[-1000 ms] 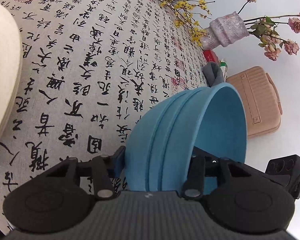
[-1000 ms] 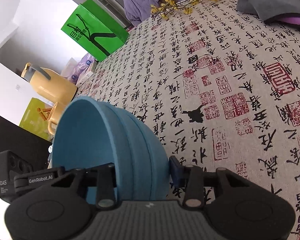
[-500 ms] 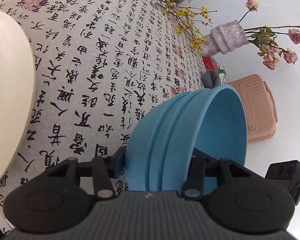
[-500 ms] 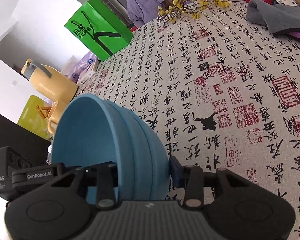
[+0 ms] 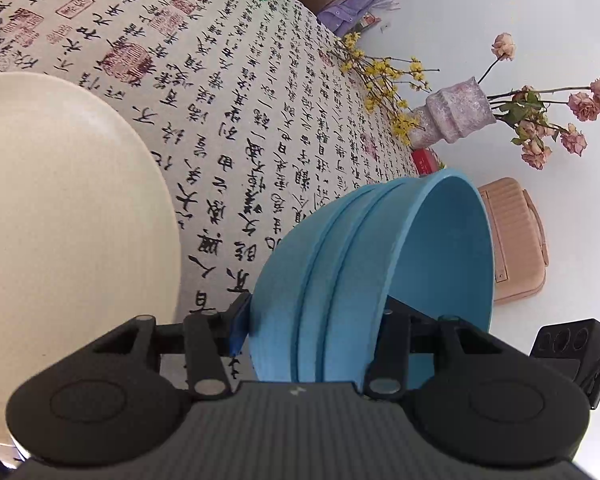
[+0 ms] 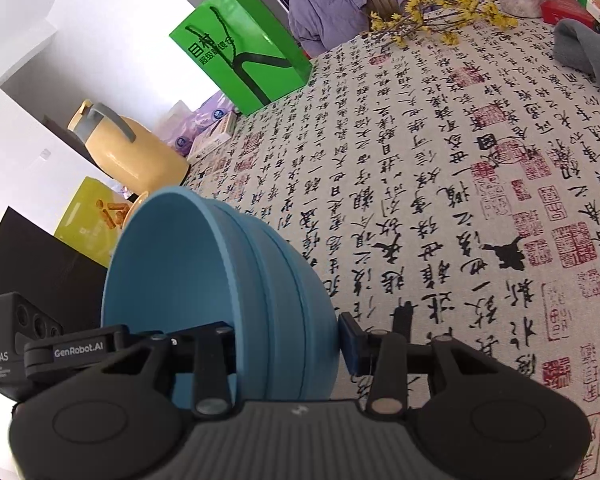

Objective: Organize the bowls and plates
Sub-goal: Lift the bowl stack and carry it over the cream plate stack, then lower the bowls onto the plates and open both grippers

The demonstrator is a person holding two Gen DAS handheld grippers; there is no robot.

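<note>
Over the last second the plate has slid well into my left view, so I judge I'm nearing the stacking spot, with my left gripper and right gripper each clamped on a blue bowl held above the cloth.

Home dining room: desk with calligraphy tablecloth, flower vase, yellow kettle, green shopping bag, purple jacket on chair.
</note>
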